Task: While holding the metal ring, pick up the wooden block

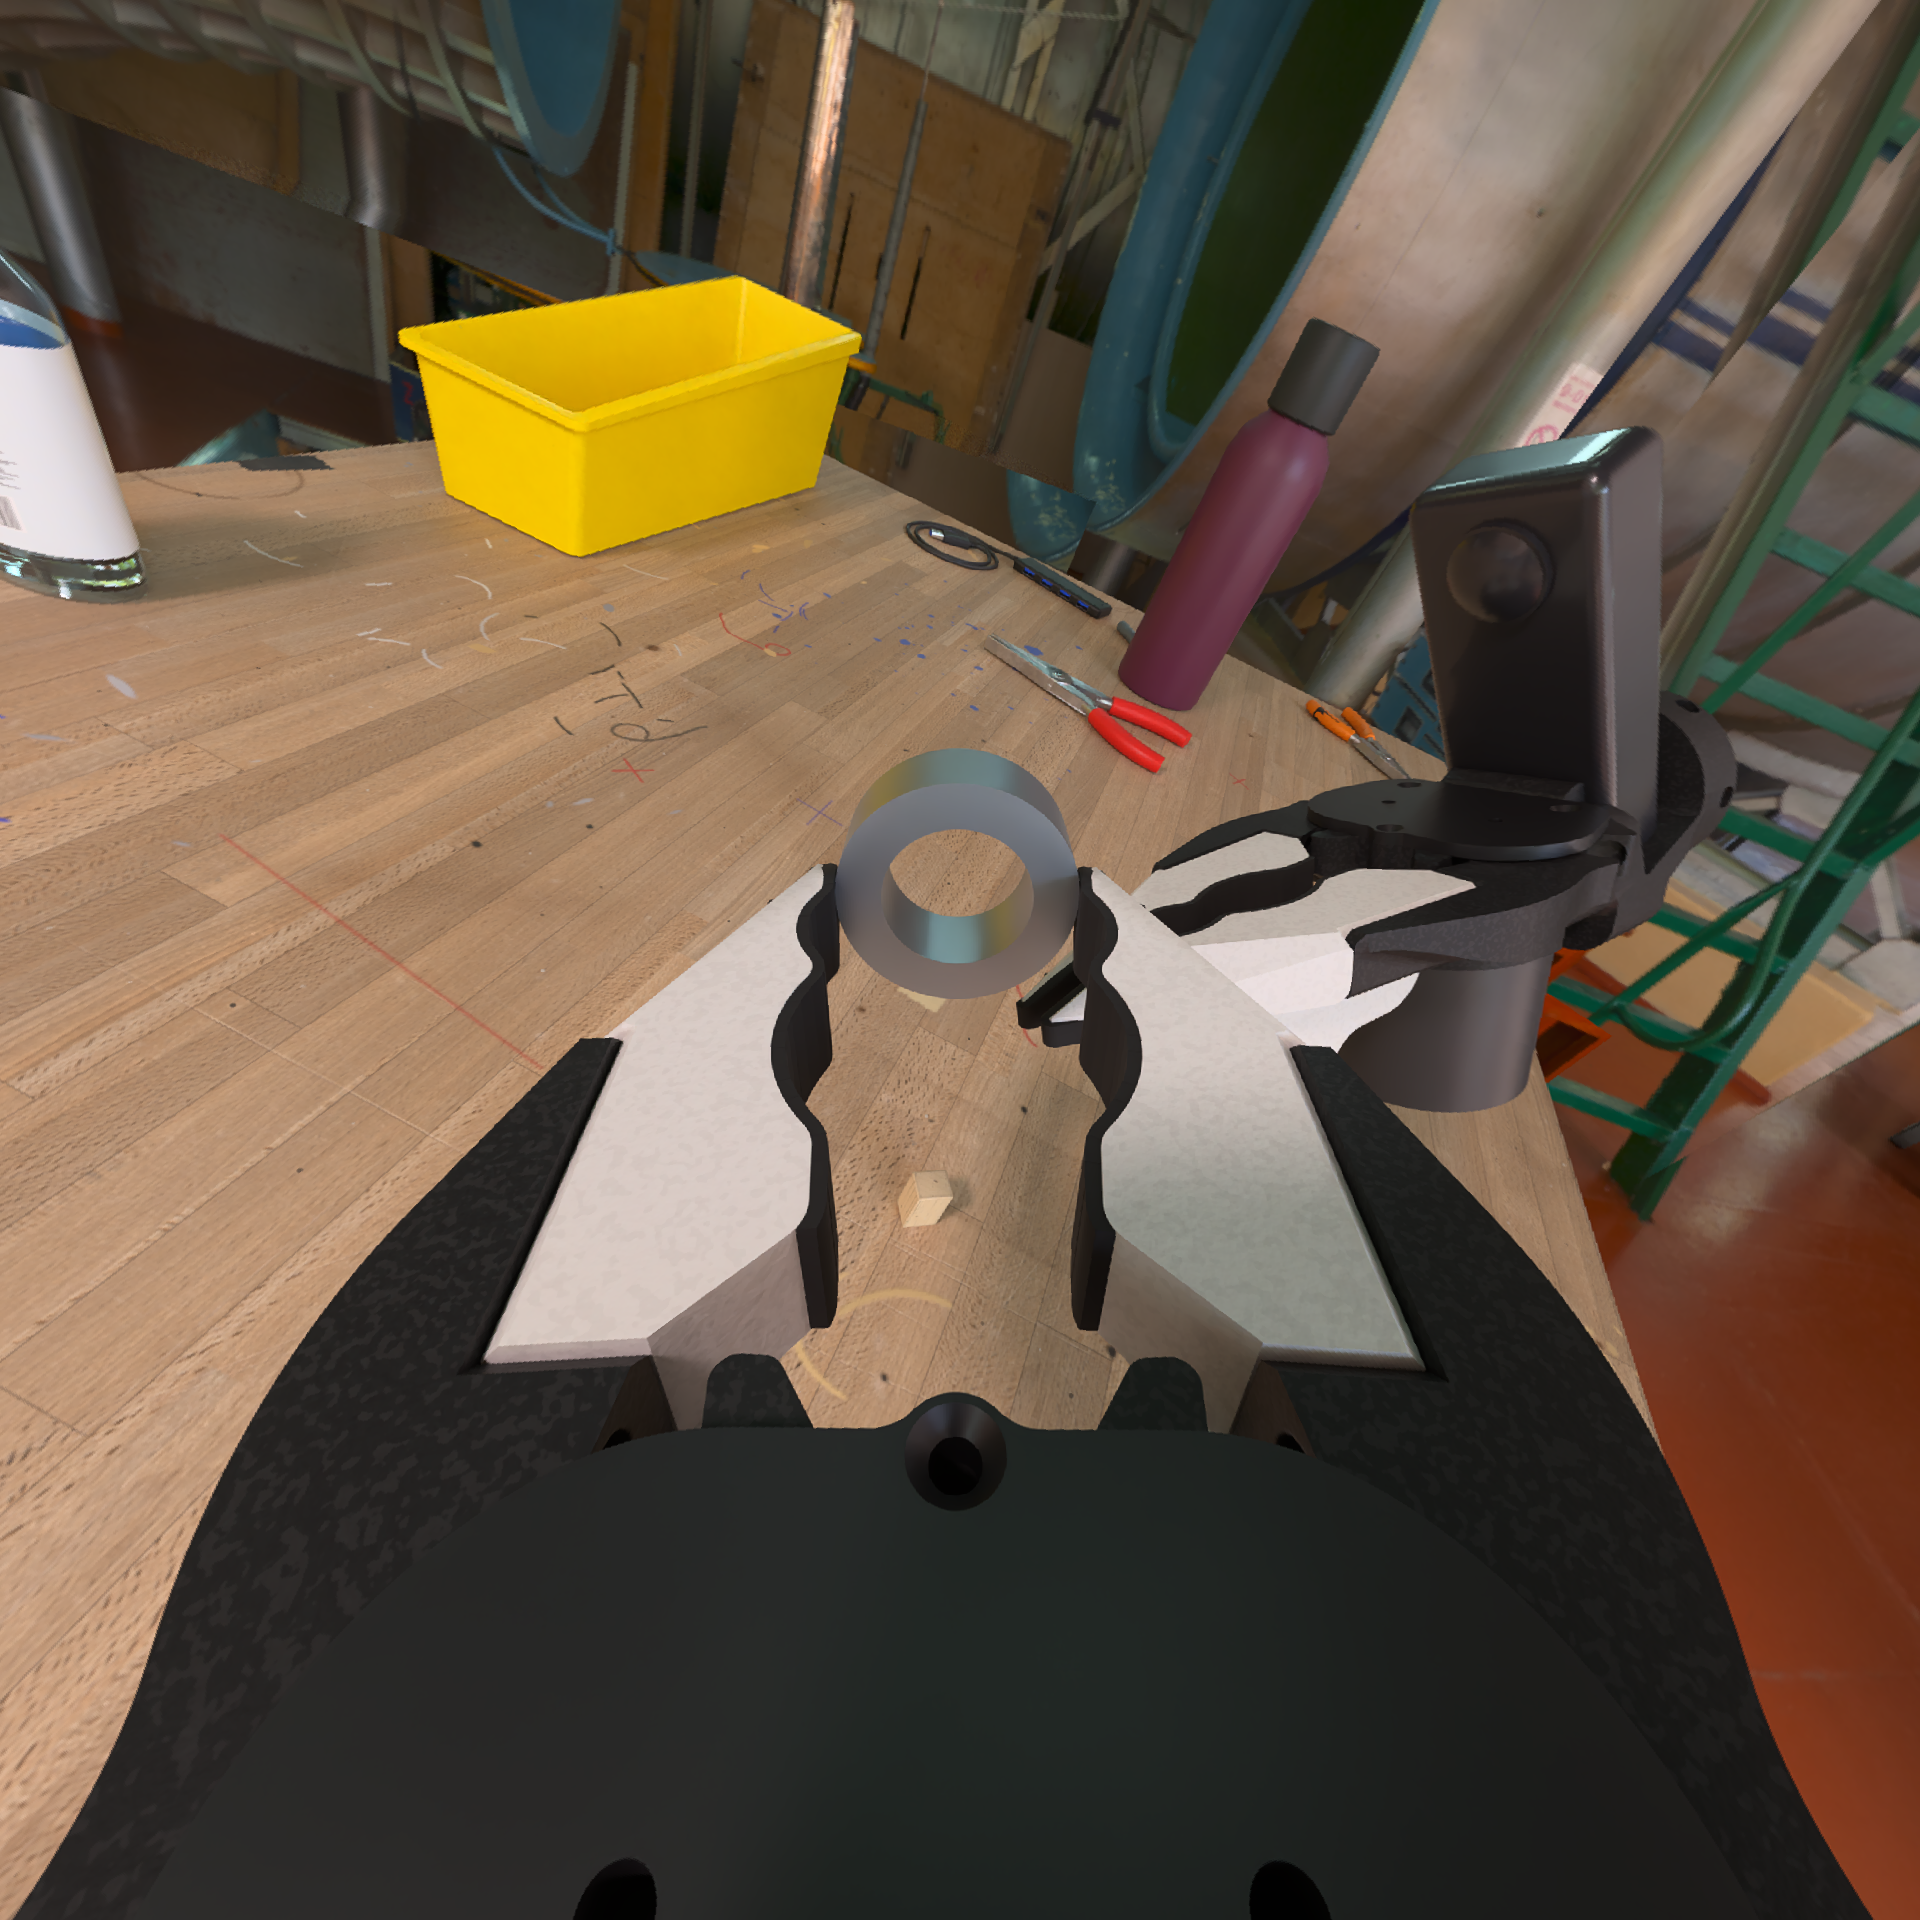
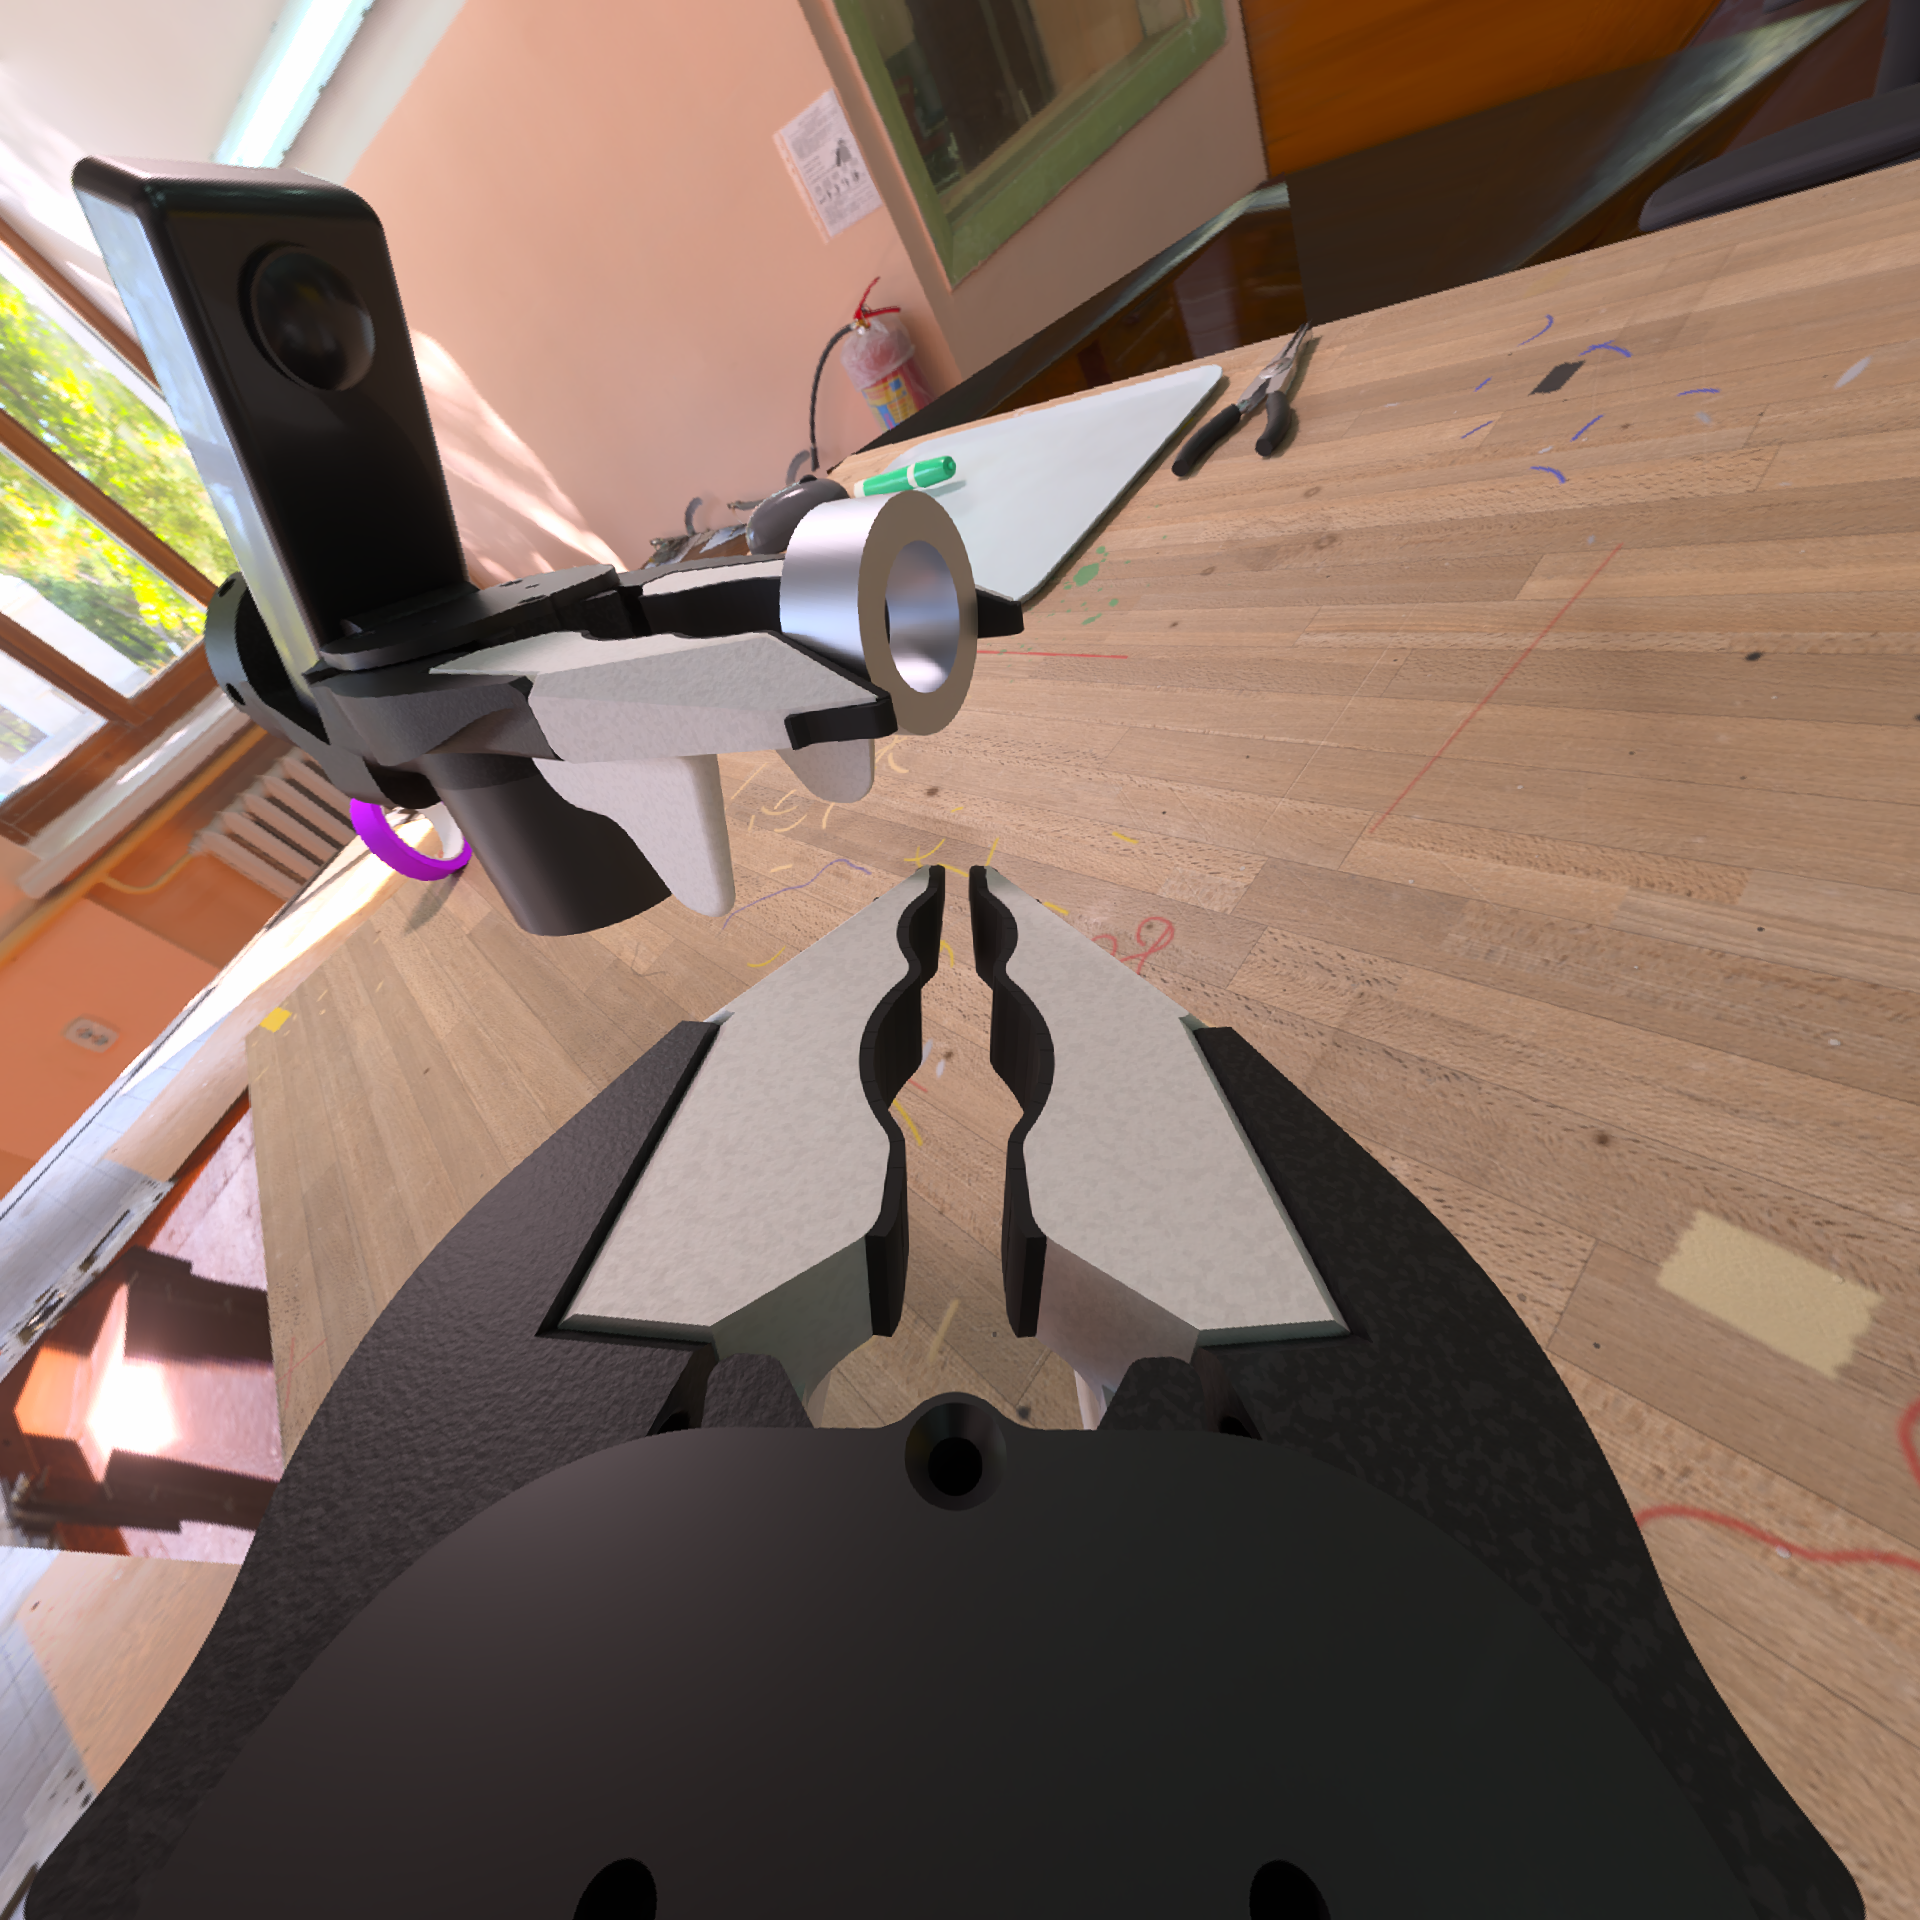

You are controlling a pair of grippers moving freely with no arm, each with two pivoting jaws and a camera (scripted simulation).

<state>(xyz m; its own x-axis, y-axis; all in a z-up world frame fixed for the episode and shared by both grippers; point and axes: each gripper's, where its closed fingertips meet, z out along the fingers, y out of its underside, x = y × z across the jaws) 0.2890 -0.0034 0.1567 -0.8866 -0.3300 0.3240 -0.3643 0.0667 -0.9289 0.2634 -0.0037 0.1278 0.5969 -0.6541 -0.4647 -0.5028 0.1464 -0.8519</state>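
Observation:
My left gripper [image 1: 956, 906] is shut on the grey metal ring [image 1: 956, 871], held by its sides at the fingertips above the wooden table [image 1: 364, 831], hole facing the camera. The small pale wooden block [image 1: 925, 1197] lies on the table below, seen between my left fingers. My right gripper [image 2: 956, 883] is shut with a thin gap and holds nothing, hovering over bare table. It shows in the left wrist view [image 1: 1174, 904] just right of the ring. The right wrist view shows the left gripper [image 2: 914, 675] with the ring [image 2: 831, 571] up left.
A yellow bin [image 1: 634, 416] stands at the back, a glass bottle [image 1: 52, 447] far left, a purple bottle [image 1: 1226, 540], red-handled pliers [image 1: 1101, 707] and a cable [image 1: 997, 556] right. The right view shows a whiteboard [image 2: 1060, 468], green marker [image 2: 909, 476], black pliers [image 2: 1247, 410].

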